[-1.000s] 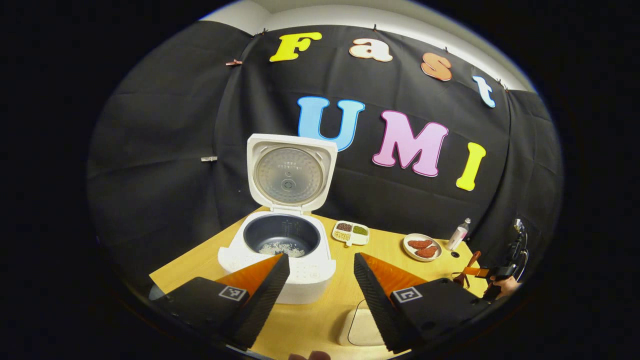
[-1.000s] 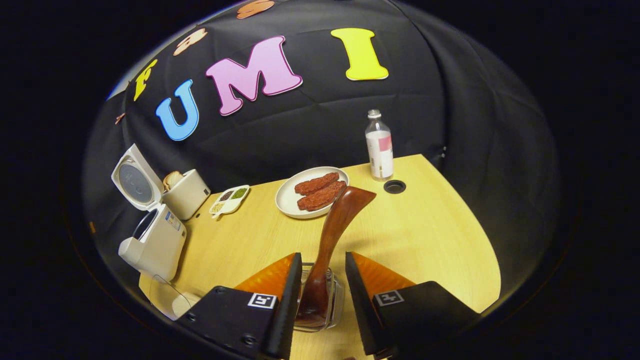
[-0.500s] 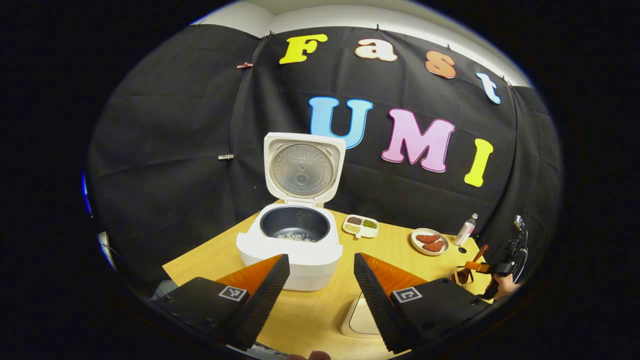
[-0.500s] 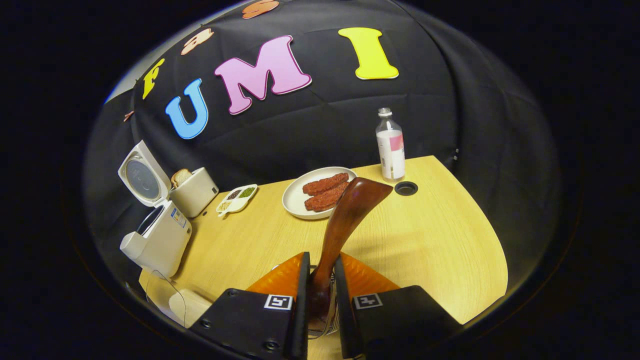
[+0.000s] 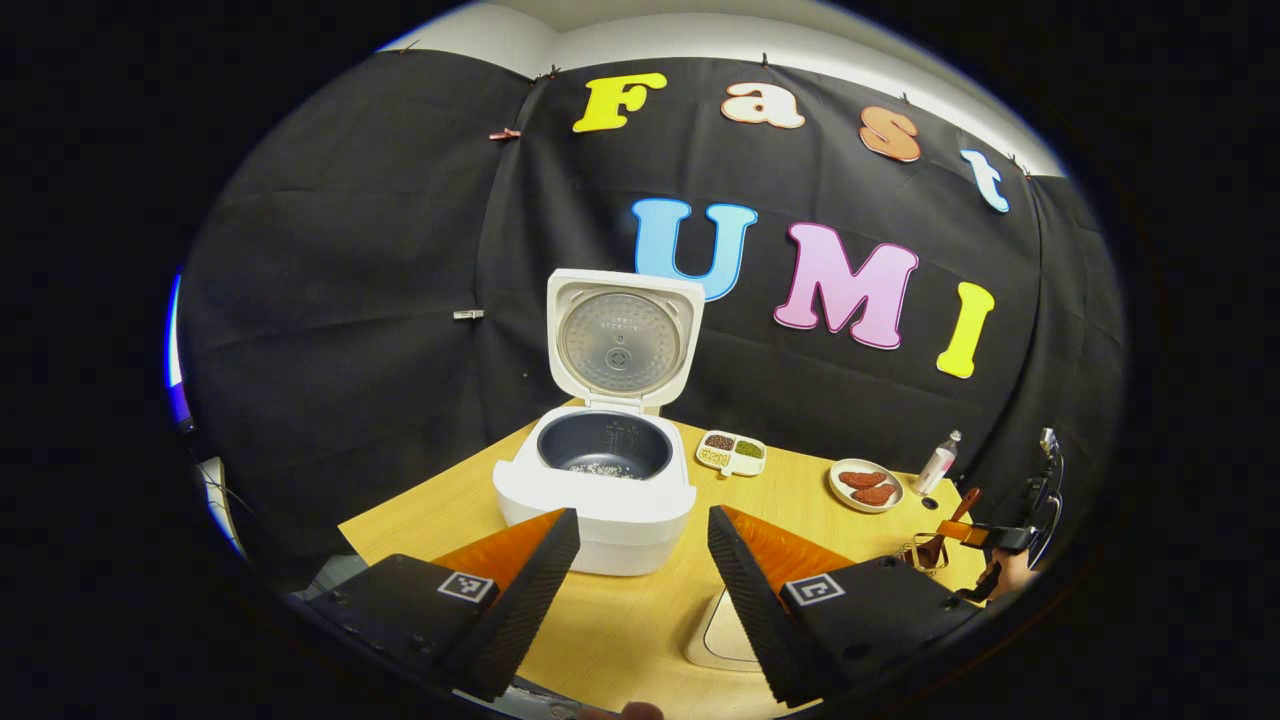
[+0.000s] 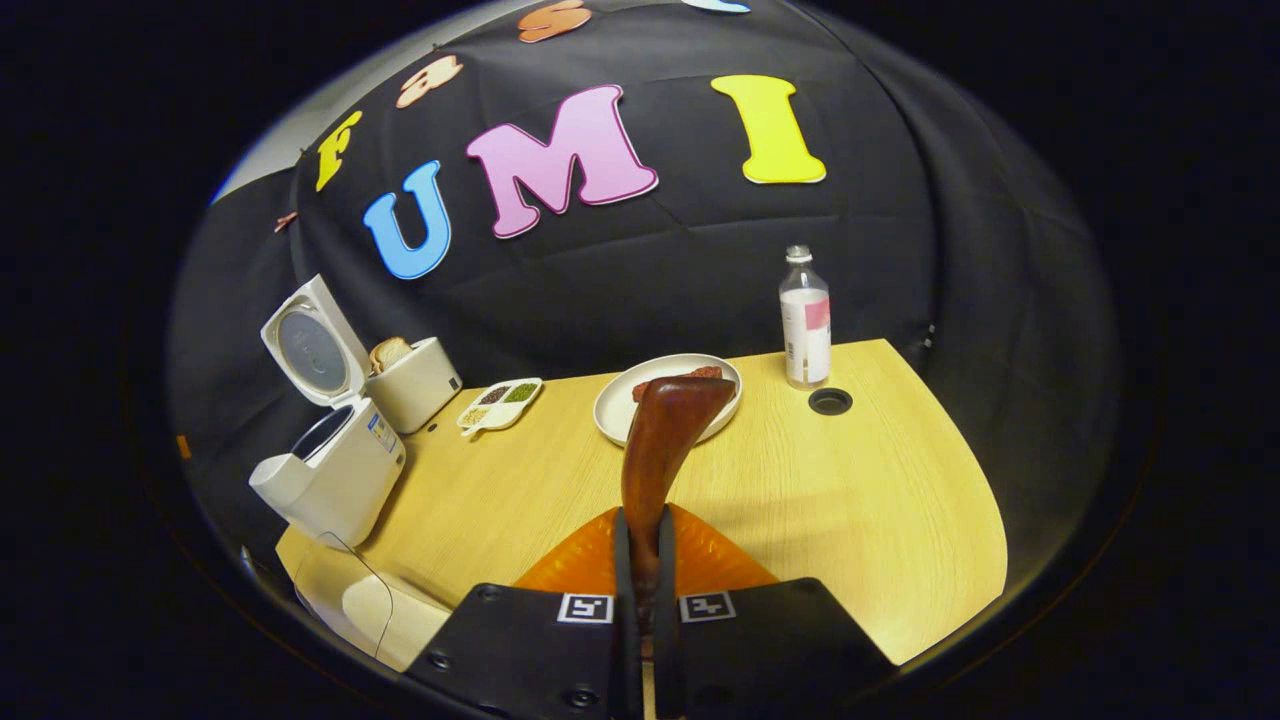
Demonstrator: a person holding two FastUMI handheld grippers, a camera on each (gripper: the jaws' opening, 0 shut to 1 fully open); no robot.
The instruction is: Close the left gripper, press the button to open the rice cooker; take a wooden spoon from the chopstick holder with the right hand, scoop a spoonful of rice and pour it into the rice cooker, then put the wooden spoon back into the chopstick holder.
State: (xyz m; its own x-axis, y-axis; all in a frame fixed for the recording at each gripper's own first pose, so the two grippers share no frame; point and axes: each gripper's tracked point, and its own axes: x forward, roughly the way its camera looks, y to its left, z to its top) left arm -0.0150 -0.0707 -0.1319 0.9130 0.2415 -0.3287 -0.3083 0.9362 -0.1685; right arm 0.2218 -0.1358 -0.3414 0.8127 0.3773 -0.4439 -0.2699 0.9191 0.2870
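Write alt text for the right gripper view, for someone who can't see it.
The right gripper is shut on a wooden spoon, held upright over a wooden table. Beyond it stand a plate of food and a bottle; at left, a white rice cooker stands with its lid up.

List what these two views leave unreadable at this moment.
- Holder: in the right gripper view, hidden behind the right gripper, shut on the spoon.
- Plate contents: same view, mostly hidden by the spoon.
- Rice in the cooker: left gripper view, too small to judge the amount.
- Tray contents: too small to identify.
- Container: left gripper view, partly hidden by the left gripper.
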